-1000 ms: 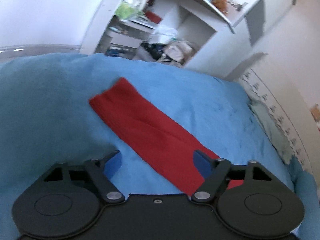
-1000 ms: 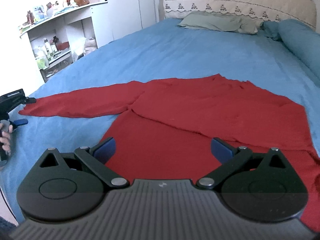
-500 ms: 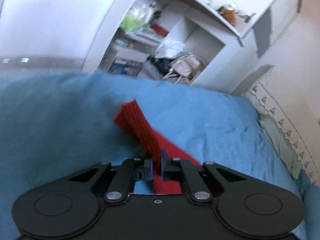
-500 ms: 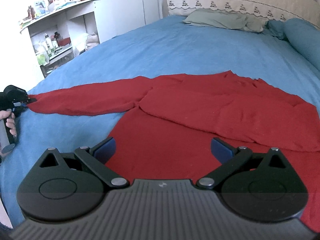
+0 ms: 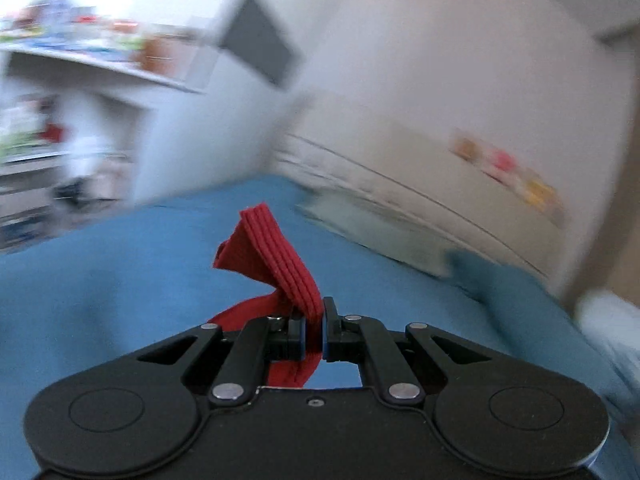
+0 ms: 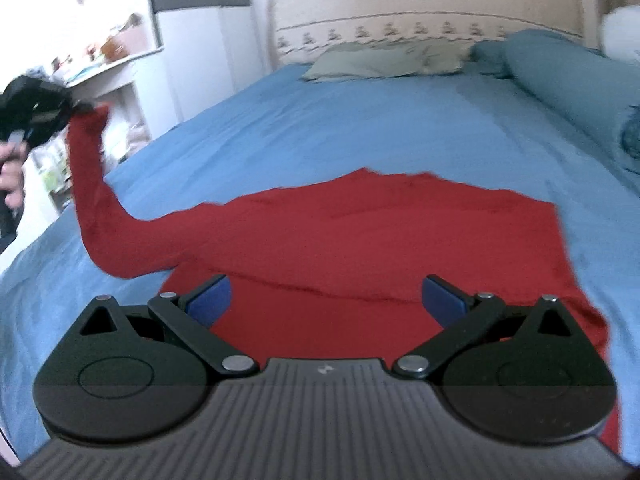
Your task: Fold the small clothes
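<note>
Since the earlier frame the sleeve [image 5: 276, 256] has come up off the bed [image 5: 120, 272]. Left wrist view: left gripper [image 5: 315, 330] pinches the ribbed red cuff between pressed-together fingers; the cuff end stands above them, background blurred. Right wrist view: right gripper [image 6: 326, 294] hangs with fingers spread, empty, over the red top [image 6: 380, 236], whose body lies flat and creased on the blue bed, its left sleeve hanging raised from the left gripper.
</note>
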